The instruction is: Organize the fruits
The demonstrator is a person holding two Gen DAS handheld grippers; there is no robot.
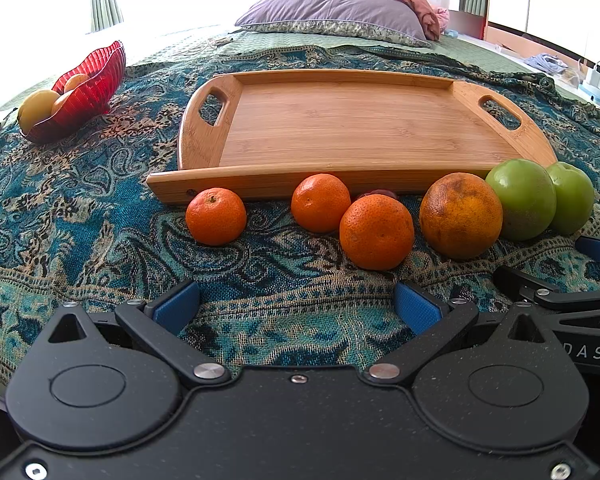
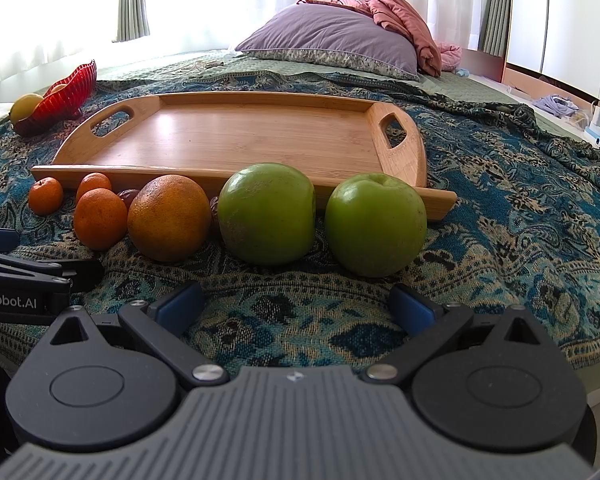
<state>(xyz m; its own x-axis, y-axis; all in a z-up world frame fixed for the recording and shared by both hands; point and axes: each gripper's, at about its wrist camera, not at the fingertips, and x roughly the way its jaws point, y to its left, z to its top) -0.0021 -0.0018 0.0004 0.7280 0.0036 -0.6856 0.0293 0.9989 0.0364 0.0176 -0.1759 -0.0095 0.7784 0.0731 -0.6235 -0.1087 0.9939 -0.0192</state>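
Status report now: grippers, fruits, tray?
Left hand-held gripper open, right hand-held gripper open. Fruits on cloth before tray. Nothing between.

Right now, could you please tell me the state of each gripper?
Left gripper: open, holding nothing, fingers spread over the patterned cloth.
Right gripper: open, holding nothing, just short of the green apples.

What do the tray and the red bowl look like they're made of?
The tray looks like bamboo or light wood with a smooth satin finish: fine parallel strip grain and a soft sheen. The red bowl looks like translucent ribbed glass, possibly plastic; light glows through its fluted wall.
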